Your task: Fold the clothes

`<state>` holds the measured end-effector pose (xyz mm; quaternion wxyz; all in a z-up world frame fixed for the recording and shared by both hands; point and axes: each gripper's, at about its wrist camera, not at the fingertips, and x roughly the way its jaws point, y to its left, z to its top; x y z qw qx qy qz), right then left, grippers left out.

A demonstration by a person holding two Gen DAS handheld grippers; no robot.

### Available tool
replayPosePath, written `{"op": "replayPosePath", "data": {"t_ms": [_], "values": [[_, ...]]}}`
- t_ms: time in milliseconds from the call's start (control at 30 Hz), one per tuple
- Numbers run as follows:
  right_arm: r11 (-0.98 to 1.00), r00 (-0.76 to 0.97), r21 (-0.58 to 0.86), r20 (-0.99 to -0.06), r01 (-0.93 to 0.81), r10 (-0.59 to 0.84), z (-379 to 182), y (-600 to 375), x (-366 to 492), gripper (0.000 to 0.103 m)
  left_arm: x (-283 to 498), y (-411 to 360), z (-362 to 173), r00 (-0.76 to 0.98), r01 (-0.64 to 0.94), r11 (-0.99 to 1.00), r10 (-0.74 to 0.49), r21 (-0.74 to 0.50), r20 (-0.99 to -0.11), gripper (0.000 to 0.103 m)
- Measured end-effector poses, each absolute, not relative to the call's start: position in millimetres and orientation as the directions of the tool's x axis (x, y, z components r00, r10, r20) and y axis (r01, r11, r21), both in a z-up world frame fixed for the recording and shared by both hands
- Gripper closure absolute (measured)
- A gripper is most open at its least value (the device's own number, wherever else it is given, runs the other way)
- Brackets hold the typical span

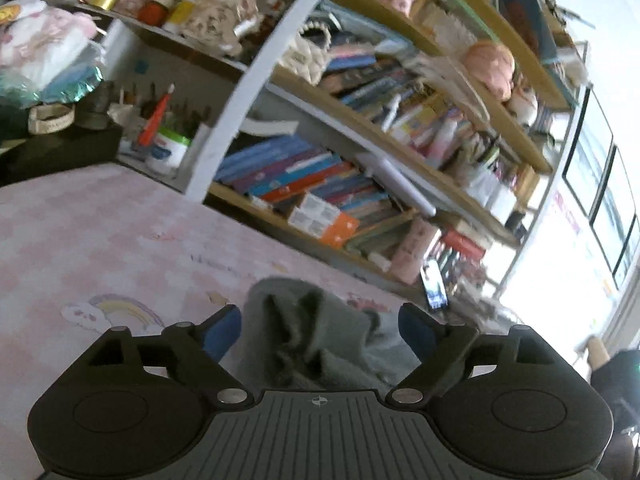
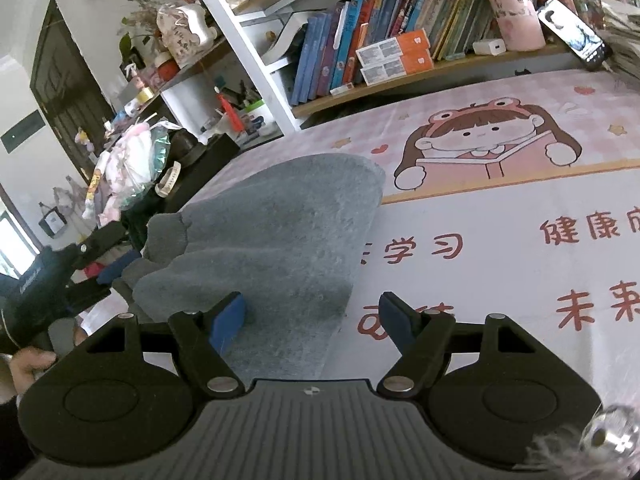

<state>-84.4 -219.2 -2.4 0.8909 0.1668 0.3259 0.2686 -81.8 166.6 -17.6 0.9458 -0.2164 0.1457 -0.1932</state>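
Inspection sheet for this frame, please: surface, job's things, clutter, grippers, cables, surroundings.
Surface: pink cartoon-print mat.
Job's things: grey fleece garment, folded over, bunched at its left end.
Clutter: phone propped at the mat's far edge.
Grippers: left gripper open, garment between its fingers, pads not pressing; right gripper open over the garment's near edge.
Cables: nothing seen.
Surroundings: crowded bookshelf, dark door.
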Motion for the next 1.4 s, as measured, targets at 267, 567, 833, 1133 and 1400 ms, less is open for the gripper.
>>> {"op": "replayPosePath", "data": {"t_ms": [267,567,833,1133,1400], "values": [[0.758,0.62,0.568,-0.479,-0.321,0.621,-5,-222,-72,0.03,-60,156,-36,0.843,0.271,0.825,-0.452,-0.496,-0.292,0.022],[0.757,0.629,0.594,-0.485,-0.274,0.608,-5,-220,-55,0.035,-55,154,-45,0.771,0.319,0.689,-0.588,-0.65,-0.244,0.052],[0.746,0.648,0.632,-0.482,-0.21,0.59,-14,-262,-59,0.034,-54,138,-48,0.748,0.307,0.664,-0.611,-0.682,-0.259,0.048],[0.787,0.66,0.541,-0.48,-0.296,0.578,-1,-247,-66,0.058,-55,110,-35,0.767,0.339,0.78,-0.553,-0.525,-0.326,0.029],[0.841,0.712,0.4,-0.463,-0.364,0.528,3,-234,-74,0.059,-61,114,-31,0.779,0.339,0.79,-0.54,-0.511,-0.319,0.045]]}}
